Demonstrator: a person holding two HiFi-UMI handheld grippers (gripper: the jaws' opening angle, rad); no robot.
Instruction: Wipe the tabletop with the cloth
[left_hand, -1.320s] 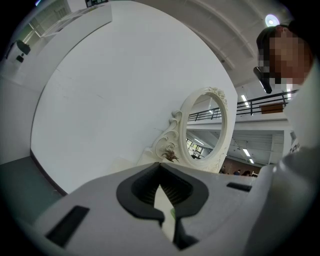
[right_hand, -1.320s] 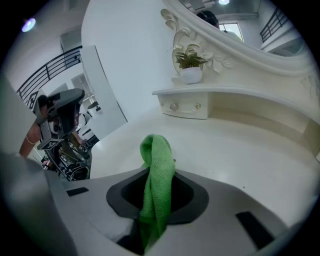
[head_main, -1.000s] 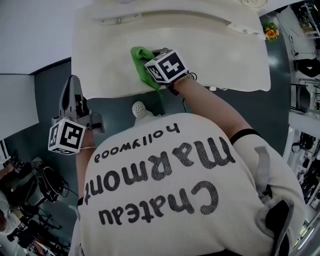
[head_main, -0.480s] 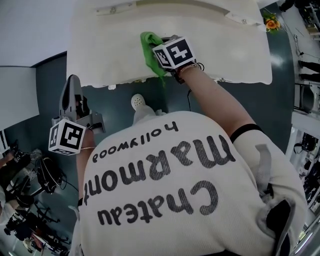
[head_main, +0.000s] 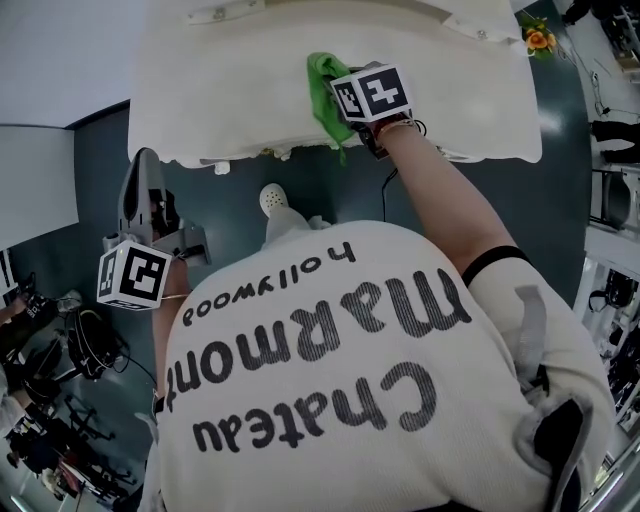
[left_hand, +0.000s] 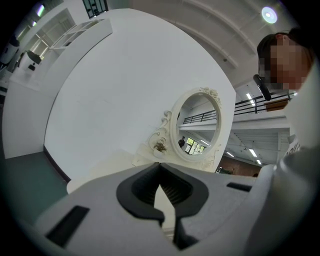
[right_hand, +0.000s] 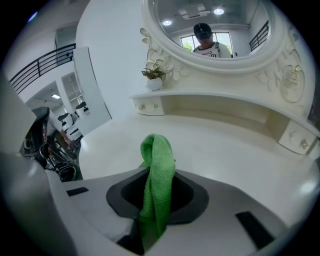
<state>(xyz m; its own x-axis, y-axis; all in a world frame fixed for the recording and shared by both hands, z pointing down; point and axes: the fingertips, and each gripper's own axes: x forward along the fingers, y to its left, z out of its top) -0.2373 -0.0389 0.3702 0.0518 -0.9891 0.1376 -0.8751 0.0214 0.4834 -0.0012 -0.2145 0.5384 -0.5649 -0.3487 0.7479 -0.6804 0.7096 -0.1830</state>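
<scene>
Cream shirt (head_main: 500, 340), dark lettering (black sleeve band (head_main: 490, 263)); left tongs (head_main: 147, 160) grey, marker cube (head_main: 133, 275)

Your right tool (right_hand: 156, 202) grips the green cloth (right_hand: 158, 165), which stands up in a fold between its jaws, above the cream worktop (right_hand: 235, 150). At the back you see a mirror (right_hand: 215, 25) and, left of it, a small plant (right_hand: 154, 77).

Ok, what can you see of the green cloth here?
The cloth is bright green, with a looped, terry-like weave. It is bunched into a folded strip, clamped in the shut tongs of the right gripper, its loose end sticking out ahead. In the head view it lies against the cream tabletop near the front edge.
</scene>
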